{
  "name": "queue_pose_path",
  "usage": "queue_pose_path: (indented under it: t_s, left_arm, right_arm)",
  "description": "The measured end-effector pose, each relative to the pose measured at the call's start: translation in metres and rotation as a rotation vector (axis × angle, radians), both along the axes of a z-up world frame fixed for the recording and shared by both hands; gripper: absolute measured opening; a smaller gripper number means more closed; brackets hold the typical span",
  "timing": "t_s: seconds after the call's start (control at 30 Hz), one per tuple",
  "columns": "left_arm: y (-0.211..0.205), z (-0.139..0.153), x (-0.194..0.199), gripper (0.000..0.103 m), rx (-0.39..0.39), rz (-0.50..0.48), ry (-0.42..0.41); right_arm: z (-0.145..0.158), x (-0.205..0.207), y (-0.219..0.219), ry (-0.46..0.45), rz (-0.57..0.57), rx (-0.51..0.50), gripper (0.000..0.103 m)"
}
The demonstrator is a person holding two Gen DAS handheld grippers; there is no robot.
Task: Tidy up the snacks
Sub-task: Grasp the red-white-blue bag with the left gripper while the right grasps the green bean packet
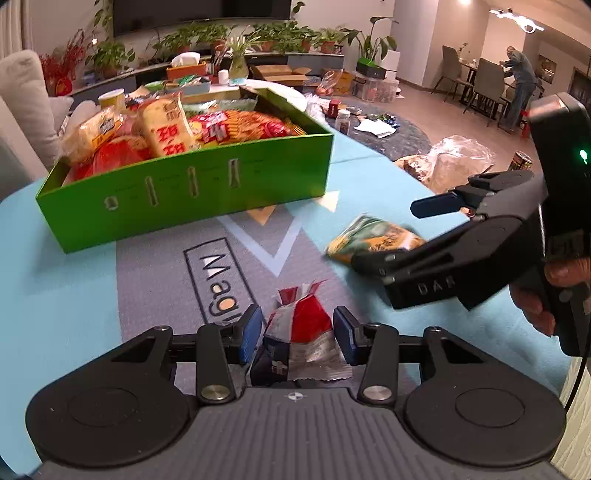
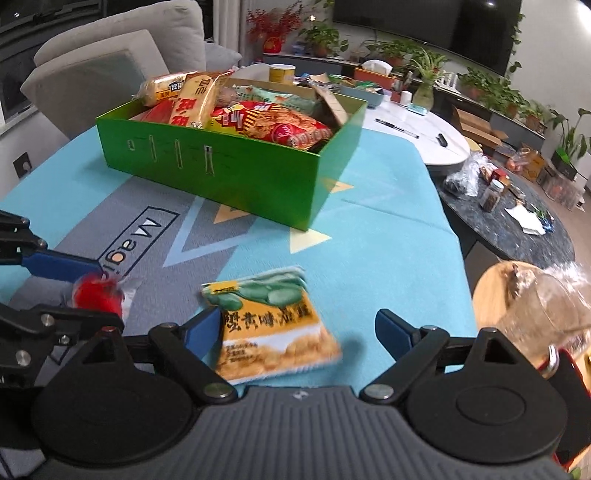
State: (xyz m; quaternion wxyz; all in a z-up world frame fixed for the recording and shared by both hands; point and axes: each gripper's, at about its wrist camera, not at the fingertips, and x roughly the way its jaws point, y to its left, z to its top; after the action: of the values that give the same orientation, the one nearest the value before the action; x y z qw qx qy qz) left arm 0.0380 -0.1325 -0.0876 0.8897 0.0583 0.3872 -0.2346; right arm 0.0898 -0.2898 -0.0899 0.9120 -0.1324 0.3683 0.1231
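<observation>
Two grippers low over the mat, snacks between their fingers.

Far left, the green box point(image 1: 192, 201) sits on the mat point(image 1: 74, 295), heaped with packets. Near it, the left gripper point(image 1: 297, 332) has its fingers narrow around a red-and-silver packet point(image 1: 306, 328), pads right beside it, though contact is hard to tell. To the right, the right gripper point(image 2: 297, 328) stands wide over a yellow-green packet point(image 2: 273, 332) lying flat, its left pad at the packet's edge, the right pad well clear.

1. A dark television point(image 1: 199, 13) hangs on the pale wall above a low cabinet point(image 1: 295, 59) lined with potted plants point(image 1: 110, 55).
2. Grey sofa cushions point(image 2: 122, 62) stand behind the tabletop's far edge.
3. Dining chairs point(image 1: 484, 86) stand under ceiling lights point(image 1: 517, 18).
</observation>
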Motion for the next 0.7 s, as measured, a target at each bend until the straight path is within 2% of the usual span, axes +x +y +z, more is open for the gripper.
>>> queue_pose_path:
  t_s: [0.07, 0.13, 0.2, 0.43, 0.57, 0.63, 0.7]
  left_arm:
    - [0.002, -0.001, 0.001, 0.043, -0.006, 0.004, 0.01]
    - [0.001, -0.002, 0.001, 0.055, 0.003, 0.006, 0.009]
    - [0.0, -0.003, 0.0, 0.061, 0.012, 0.009, 0.001]
    - [0.0, -0.011, -0.002, 0.065, 0.023, -0.001, 0.006]
    - [0.001, -0.011, 0.0, 0.063, 0.024, 0.006, -0.007]
    - [0.0, -0.012, 0.0, 0.047, 0.036, 0.005, -0.028]
    - [0.0, -0.012, 0.0, 0.041, 0.044, 0.001, -0.039]
  right_arm:
    - [-0.001, 0.006, 0.002, 0.009, -0.013, 0.008, 0.064]
    - [-0.002, 0.008, 0.003, 0.012, -0.024, 0.017, 0.064]
    - [-0.002, 0.008, 0.003, 0.016, -0.037, 0.031, 0.064]
    - [-0.004, 0.004, 0.003, 0.025, -0.088, 0.08, 0.064]
    - [-0.003, 0.003, 0.003, 0.019, -0.098, 0.102, 0.064]
    - [-0.003, 0.003, 0.004, 0.013, -0.109, 0.101, 0.064]
    - [-0.005, 0.004, 0.005, 0.014, -0.123, 0.098, 0.064]
